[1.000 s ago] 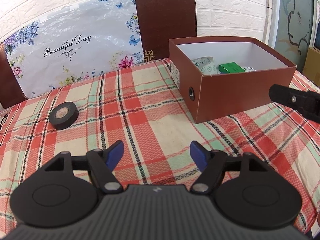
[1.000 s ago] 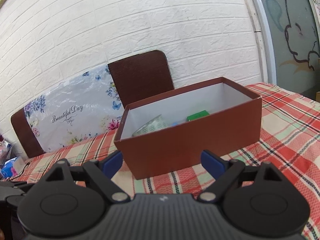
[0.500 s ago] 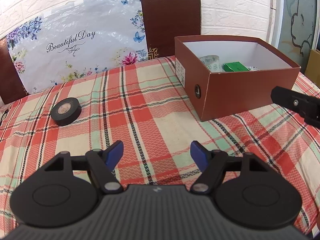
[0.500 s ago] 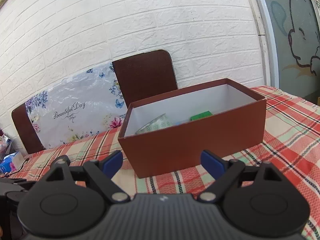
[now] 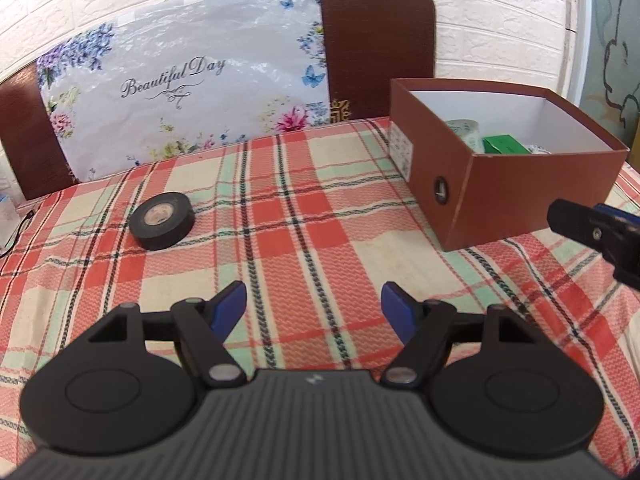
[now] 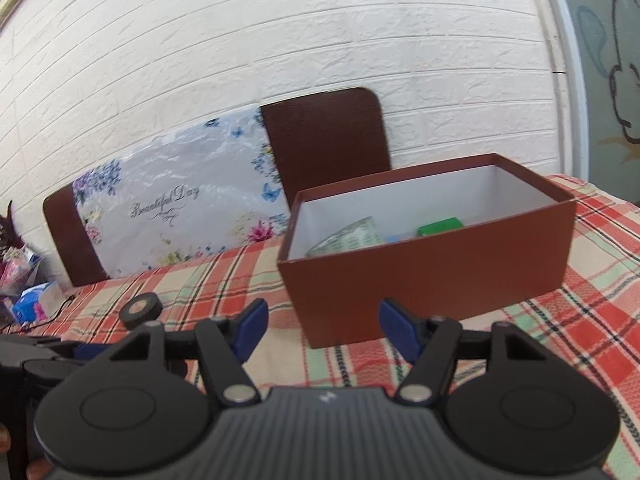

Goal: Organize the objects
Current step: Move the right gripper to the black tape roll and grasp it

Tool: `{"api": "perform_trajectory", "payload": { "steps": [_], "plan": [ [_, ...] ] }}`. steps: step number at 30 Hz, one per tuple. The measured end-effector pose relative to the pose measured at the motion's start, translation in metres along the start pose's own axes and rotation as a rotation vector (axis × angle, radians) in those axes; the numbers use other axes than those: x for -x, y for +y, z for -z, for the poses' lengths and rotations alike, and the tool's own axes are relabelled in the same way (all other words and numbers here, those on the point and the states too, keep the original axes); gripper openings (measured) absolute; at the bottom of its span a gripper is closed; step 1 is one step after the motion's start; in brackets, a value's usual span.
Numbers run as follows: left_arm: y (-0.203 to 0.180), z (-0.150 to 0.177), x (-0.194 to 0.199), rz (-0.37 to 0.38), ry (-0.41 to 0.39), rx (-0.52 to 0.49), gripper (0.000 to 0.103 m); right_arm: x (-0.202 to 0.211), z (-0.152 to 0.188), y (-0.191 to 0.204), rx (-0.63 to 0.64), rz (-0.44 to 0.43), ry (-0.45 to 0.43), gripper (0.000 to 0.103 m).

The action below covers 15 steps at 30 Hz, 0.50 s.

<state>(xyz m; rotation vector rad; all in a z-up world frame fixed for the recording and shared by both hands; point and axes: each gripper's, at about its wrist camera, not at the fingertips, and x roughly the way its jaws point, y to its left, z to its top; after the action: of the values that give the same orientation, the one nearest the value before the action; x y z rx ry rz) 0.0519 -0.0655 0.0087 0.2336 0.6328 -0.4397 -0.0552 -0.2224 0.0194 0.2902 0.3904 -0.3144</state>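
Note:
A black tape roll (image 5: 162,220) lies flat on the plaid tablecloth, ahead and left of my open, empty left gripper (image 5: 313,307). It also shows in the right wrist view (image 6: 141,309). A brown open box (image 5: 516,196) stands at the right; it holds a patterned tape roll (image 5: 466,133) and a green block (image 5: 504,145). My right gripper (image 6: 322,325) is open and empty, just in front of the box (image 6: 432,272). One of its fingers (image 5: 580,227) shows at the right edge of the left wrist view.
Two brown chair backs (image 5: 376,40) and a floral plastic sheet (image 5: 180,96) stand behind the table against a white brick wall. Small packets (image 6: 28,296) lie at the table's far left. Plaid cloth (image 5: 312,240) covers the table.
The left gripper has moved toward the tape roll, which now looks nearer and more central. The right gripper has drawn back and turned left, bringing the tape roll into its view.

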Motion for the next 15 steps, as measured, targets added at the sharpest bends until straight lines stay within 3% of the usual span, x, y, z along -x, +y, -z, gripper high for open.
{"api": "perform_trajectory", "payload": {
  "steps": [10, 15],
  "plan": [
    [0.044, 0.006, -0.014, -0.040, 0.022, 0.072, 0.076, -0.027, 0.007, 0.033, 0.075, -0.045, 0.080, 0.056],
    [0.086, 0.010, -0.014, -0.124, 0.001, 0.097, 0.076, -0.052, 0.002, 0.070, 0.120, -0.113, 0.101, 0.056]
  ]
}}
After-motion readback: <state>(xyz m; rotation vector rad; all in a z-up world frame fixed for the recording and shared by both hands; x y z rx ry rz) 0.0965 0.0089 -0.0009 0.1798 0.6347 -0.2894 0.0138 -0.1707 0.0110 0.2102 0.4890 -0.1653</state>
